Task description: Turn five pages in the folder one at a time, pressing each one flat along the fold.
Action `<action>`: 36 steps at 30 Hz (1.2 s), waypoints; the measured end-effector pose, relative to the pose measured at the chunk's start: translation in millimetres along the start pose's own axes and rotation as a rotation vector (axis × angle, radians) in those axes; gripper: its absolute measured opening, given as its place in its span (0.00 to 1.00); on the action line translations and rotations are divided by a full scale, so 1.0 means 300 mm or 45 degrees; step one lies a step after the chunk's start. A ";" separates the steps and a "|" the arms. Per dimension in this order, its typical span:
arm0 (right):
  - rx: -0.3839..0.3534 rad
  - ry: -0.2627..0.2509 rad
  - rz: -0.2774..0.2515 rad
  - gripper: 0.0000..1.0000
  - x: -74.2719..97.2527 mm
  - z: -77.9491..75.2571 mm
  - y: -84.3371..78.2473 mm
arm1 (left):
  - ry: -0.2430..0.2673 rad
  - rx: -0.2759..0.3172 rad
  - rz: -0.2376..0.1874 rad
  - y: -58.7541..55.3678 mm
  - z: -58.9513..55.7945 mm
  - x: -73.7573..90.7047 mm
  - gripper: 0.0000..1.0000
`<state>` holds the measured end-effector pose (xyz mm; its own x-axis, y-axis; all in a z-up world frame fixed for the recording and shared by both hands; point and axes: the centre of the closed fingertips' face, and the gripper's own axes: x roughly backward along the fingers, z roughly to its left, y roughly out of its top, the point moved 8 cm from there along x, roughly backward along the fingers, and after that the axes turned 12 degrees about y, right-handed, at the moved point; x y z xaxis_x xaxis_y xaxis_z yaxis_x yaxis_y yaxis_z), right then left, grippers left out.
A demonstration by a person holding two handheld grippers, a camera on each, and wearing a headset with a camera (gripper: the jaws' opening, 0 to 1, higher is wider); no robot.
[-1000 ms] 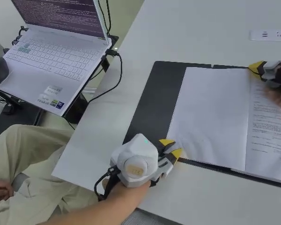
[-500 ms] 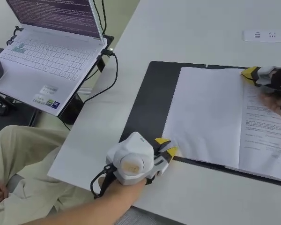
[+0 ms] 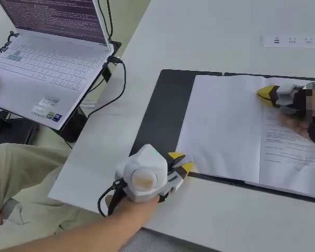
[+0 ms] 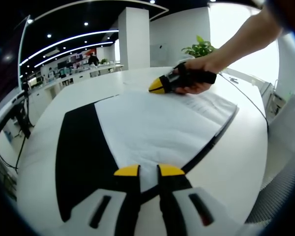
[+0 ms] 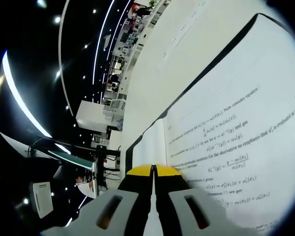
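Observation:
A black folder [image 3: 163, 115] lies open on the white table. Its left side holds a blank white page [image 3: 220, 126] and its right side a printed page [image 3: 289, 152]. My left gripper [image 3: 180, 161] rests at the near left corner of the blank page [image 4: 152, 128], its yellow-tipped jaws a narrow gap apart with nothing pinched between them. My right gripper [image 3: 265, 93] is shut. Its tips press on the paper at the fold near the folder's far edge. In the right gripper view the shut tips [image 5: 153, 170] sit on the line between the blank page and the printed page [image 5: 236, 142].
An open laptop [image 3: 47, 68] stands on a stand off the table's left edge, and a black cable [image 3: 118, 89] runs from it. A white power strip [image 3: 294, 40] lies at the back. The table's near edge runs just below the left gripper.
The head camera has shifted. The right gripper has slid a short way along the fold toward me. The left gripper has stayed at the page's near corner.

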<state>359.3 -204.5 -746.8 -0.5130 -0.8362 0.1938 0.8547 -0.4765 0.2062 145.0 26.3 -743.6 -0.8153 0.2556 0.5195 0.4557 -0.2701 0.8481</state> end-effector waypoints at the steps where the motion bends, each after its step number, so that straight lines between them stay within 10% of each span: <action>1: -0.004 0.002 0.003 0.00 0.003 0.001 -0.005 | 0.000 -0.004 0.001 0.000 0.000 0.000 0.12; 36: -0.083 0.067 0.180 0.00 0.167 0.017 -0.269 | 0.004 -0.005 0.016 0.002 -0.006 0.004 0.11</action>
<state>264.1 -206.5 -748.9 -0.3838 -0.9084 0.1657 0.9223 -0.3681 0.1178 143.7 24.9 -742.5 -0.8107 0.2495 0.5296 0.4643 -0.2770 0.8413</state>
